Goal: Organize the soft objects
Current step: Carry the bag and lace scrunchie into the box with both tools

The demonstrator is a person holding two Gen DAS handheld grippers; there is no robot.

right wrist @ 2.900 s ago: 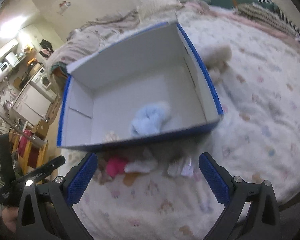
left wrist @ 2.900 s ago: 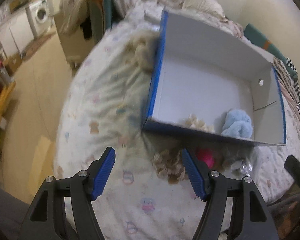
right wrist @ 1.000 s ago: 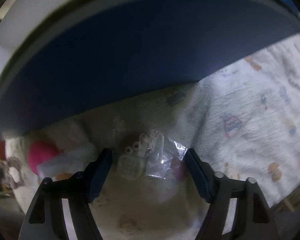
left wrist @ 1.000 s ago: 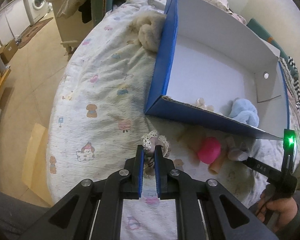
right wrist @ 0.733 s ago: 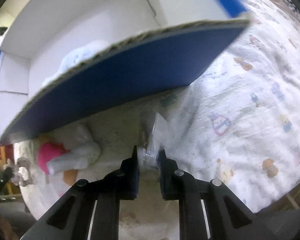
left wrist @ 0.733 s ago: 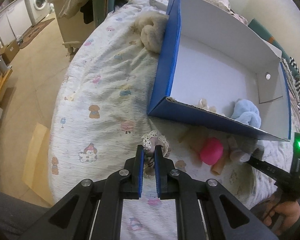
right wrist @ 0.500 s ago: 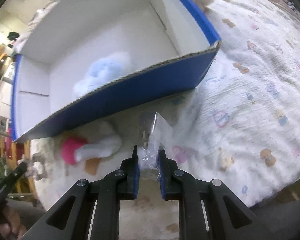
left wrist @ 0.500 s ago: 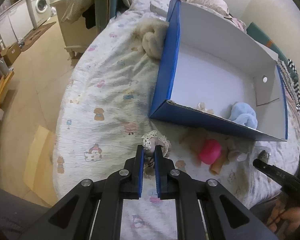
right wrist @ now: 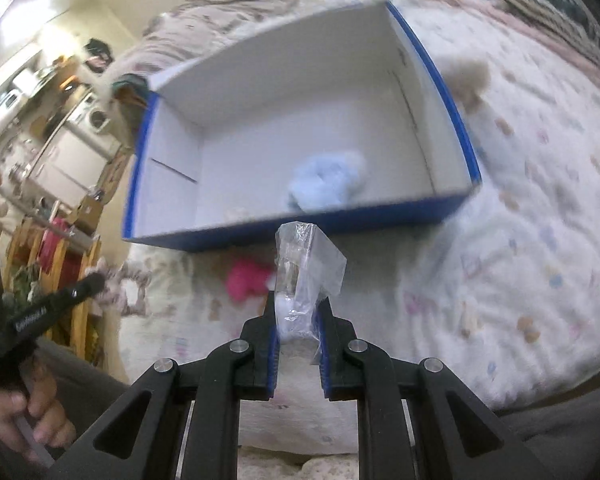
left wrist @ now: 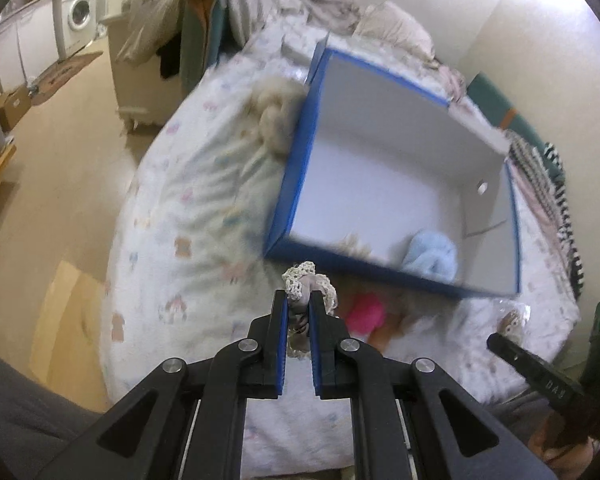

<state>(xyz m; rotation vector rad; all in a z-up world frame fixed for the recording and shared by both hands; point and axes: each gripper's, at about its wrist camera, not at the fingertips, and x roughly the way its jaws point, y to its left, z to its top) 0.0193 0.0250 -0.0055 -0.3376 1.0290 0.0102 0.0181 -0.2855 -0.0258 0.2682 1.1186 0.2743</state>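
The box (left wrist: 380, 184) holds a blue plush (left wrist: 432, 254). The left gripper (left wrist: 298, 312) clamps a lace scrunchie (left wrist: 308, 280) and the right gripper (right wrist: 298, 312) clamps a clear bag (right wrist: 304, 268). A pink toy (left wrist: 364, 314) lies on the bed (left wrist: 188, 216), near the box.

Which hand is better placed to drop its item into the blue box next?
Right, narrowly. The right gripper is shut on a clear plastic packet just short of the blue box, facing its near wall. The left gripper, shut on a lace-trimmed toy, sits nearer the box's corner.
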